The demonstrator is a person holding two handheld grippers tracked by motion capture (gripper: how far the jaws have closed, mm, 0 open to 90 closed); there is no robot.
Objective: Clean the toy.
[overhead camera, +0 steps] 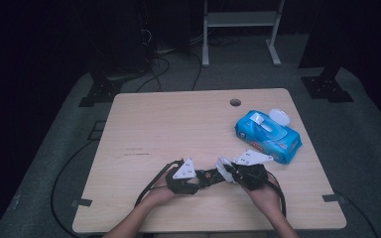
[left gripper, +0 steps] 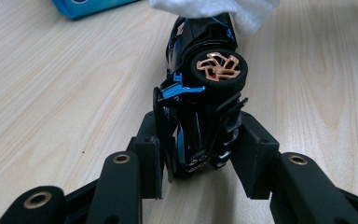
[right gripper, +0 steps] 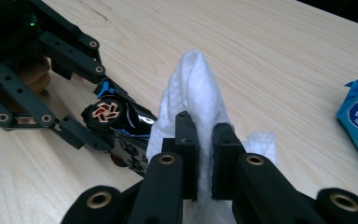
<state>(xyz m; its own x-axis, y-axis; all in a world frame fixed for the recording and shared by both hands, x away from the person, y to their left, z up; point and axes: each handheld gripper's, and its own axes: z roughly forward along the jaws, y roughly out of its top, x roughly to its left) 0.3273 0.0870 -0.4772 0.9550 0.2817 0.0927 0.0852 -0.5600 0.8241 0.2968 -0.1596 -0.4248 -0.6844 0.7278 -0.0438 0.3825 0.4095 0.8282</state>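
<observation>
The left tool [left gripper: 198,154] grasps a black-and-blue toy car [left gripper: 205,88] with copper-spoked wheels. The right tool [right gripper: 205,154] is clenched on a white crumpled wipe [right gripper: 193,93], which hides the car's far end near the tabletop's [overhead camera: 178,119] front edge.

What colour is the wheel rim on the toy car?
Copper-orange, inside a black tyre. The rim of the toy car shows best in the left gripper view.
</observation>
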